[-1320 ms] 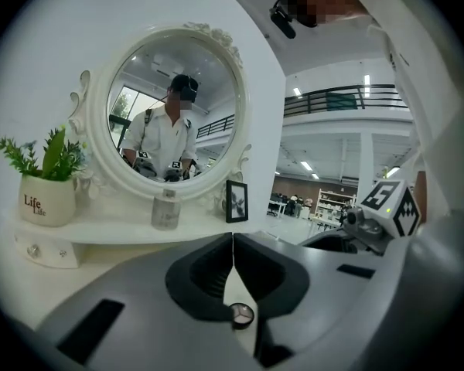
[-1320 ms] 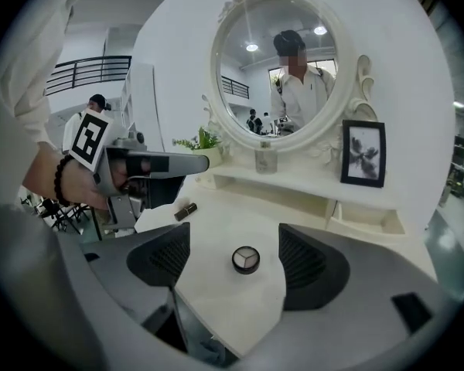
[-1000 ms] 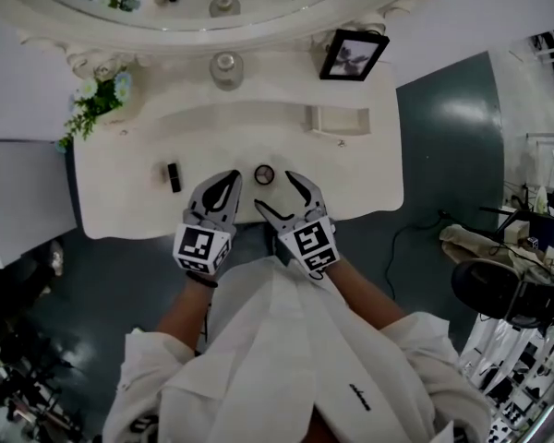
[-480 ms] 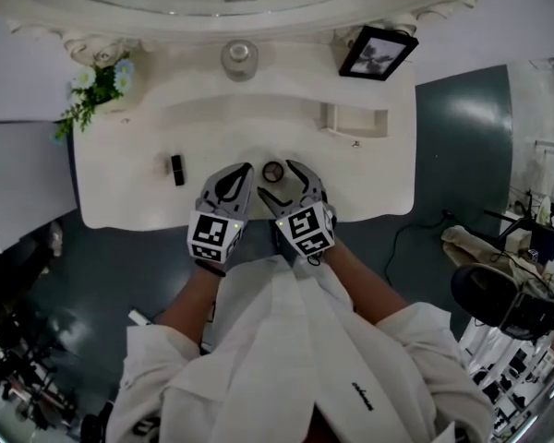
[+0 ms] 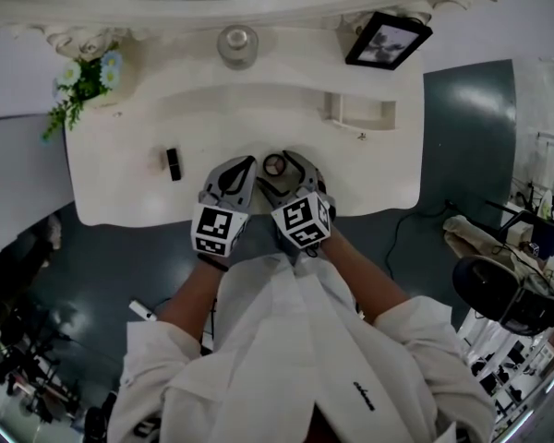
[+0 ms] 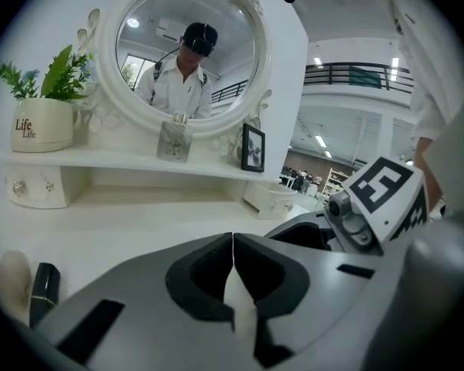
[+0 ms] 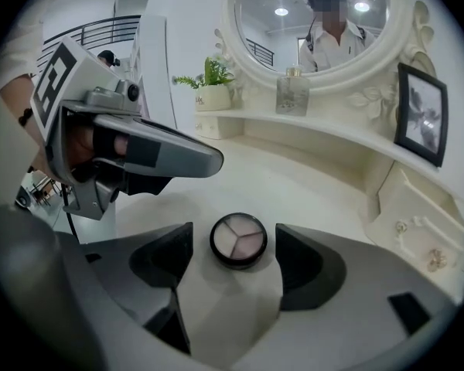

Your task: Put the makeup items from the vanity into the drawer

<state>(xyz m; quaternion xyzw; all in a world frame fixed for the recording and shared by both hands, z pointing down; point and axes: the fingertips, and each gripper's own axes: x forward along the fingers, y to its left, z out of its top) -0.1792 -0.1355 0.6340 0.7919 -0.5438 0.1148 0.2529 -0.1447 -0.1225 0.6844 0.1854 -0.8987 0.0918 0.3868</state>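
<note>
Near the front edge of the vanity top (image 5: pixel 111 192) my right gripper (image 7: pixel 233 232) is spread wide, its jaws just now beginning to close, with the round compact (image 5: pixel 274 164) lying flat between them and neither pad touching it yet. My left gripper (image 6: pixel 233 242) sits just to the left, clenched on nothing. To take the compact cleanly I judge I should bring the tips right down to the surface, since it is a low disc with little wall to catch, centre it so both pads meet the black rim across its widest line, and squeeze evenly. If one pad arrives first, I expect the smooth plastic to skate over the glossy white top. Its lid looks clear and hard, showing three pale wedges of powder, so I would keep it level when lifting. Farther left lies a small black tube (image 5: pixel 173 163), squarish and shiny, which looks easy to pinch across its short sides. Over on the far right stands the little white drawer (image 5: pixel 360 111), open at the top by the look of it
</note>
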